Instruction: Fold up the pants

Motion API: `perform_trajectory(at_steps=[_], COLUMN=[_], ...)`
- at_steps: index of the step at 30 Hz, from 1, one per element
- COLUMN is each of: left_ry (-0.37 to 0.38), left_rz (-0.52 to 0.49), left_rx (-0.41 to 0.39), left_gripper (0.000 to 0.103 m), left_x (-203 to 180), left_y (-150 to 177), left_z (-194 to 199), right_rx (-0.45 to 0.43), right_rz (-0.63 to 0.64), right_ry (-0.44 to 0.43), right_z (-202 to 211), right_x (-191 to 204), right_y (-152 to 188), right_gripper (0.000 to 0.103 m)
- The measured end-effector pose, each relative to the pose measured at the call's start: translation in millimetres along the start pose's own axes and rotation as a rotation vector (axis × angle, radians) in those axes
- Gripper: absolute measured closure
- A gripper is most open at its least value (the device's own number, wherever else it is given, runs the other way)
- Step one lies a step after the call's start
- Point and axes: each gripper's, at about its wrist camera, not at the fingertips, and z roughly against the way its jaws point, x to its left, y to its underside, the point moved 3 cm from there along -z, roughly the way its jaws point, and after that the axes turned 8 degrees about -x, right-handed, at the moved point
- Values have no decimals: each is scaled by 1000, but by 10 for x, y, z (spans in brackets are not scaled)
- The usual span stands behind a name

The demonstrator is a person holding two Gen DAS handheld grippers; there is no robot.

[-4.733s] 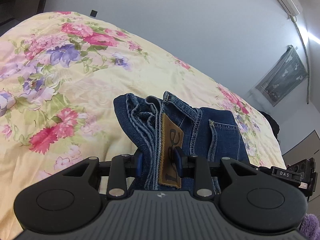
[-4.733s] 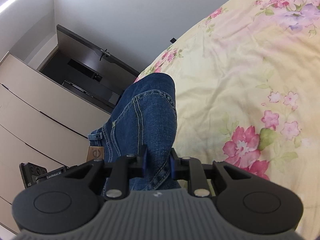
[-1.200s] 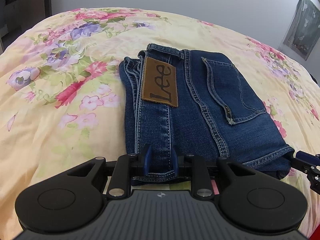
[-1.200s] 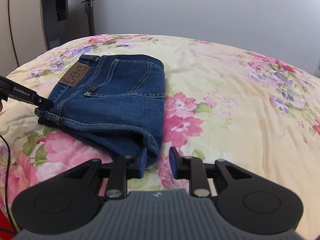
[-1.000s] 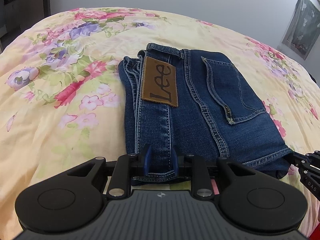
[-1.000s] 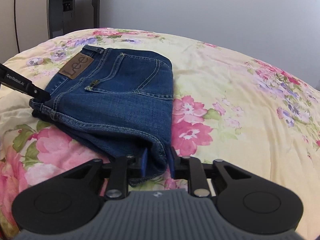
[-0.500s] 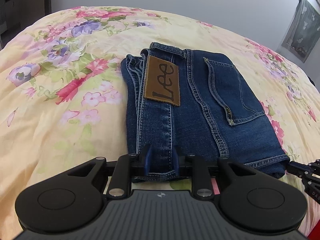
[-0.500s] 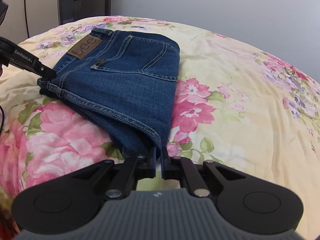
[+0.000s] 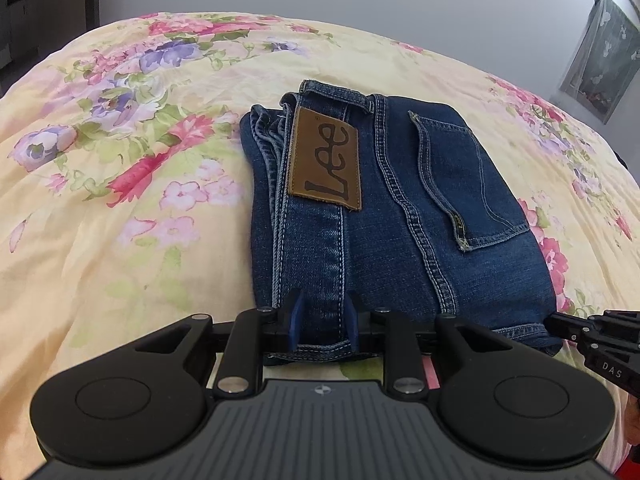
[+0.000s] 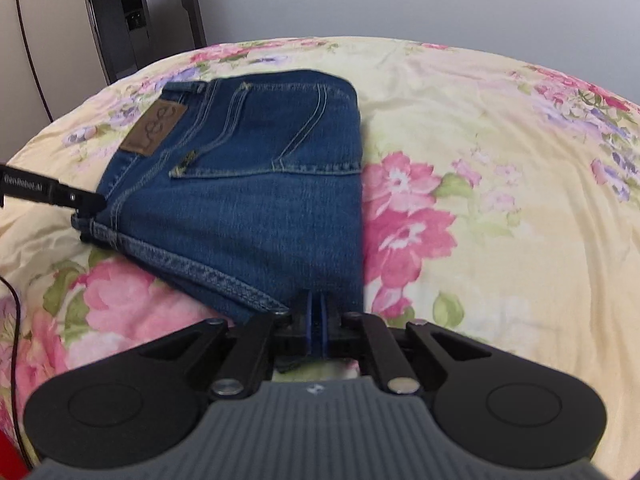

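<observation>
Both the left gripper (image 9: 322,320) and right gripper (image 10: 318,320) pinched the folded pants' (image 9: 400,216) near edge, probably to square the bundle on the bed (image 9: 120,220)

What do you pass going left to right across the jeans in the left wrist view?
Stacked folded edges → Lee patch → back pocket → right gripper at the jeans' near right corner.

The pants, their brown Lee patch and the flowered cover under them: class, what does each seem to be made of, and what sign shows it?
Pants: blue denim, matte; twill weave, pale contrast stitching. Lee patch: probably leather or imitation, brown, stamped letters, stitched edge. Flowered cover: thin woven fabric, likely cotton, soft wrinkles, printed flowers.
</observation>
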Motion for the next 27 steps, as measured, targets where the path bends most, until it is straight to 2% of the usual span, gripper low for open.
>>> perform_trajectory(at_steps=[4,8,9,12,14,16,18,20,21,22,23,25,27], left_ry=[1,-24,-31,-50,-57,-51,-23,23,38,26,-1,-57,-76], left_rz=[31,49,47,33,14,-9,-13,-5,-18,-36,-51,-59,-67], left_rx=[2,-26,-43,-118,-174,-234,-242,-269,-293,-305,-314,-333,-336], left_gripper=[73,73,73,73,73,67,59,54,50,43,40,38,37], left_x=[19,-60,-94,-242,-382,-570,-765,-973,-1097,-1205,-1296,-1440,-1530], left_y=[-36,-143,-174,-314,-451,-596,-702,-752,-756,-745,-726,-648,-543], left_z=[32,267,362,758,1072,1417,1717,2026,2188,2328,2440,2627,2742], right_rx=[24,-36,-53,-115,-154,-191,-221,-254,-273,-291,-309,-336,-355], right_rz=[-34,-9,-8,-32,-54,-65,-62,-58,-58,-56,-52,-44,-46], right_ry=[0,5,6,3,-15,-25,-20,-10,-9,-6,-3,-1,2], right_z=[17,301,388,747,1012,1282,1542,1807,1950,2087,2229,2464,2659], right_x=[-28,-22,-21,-35,-37,-13,30,79,100,119,138,181,219], right_y=[-118,-364,-432,-677,-842,-991,-1108,-1184,-1205,-1215,-1213,-1159,-1055], right_gripper=[103,102,98,78,75,60,53,52,46,38,35,30,20])
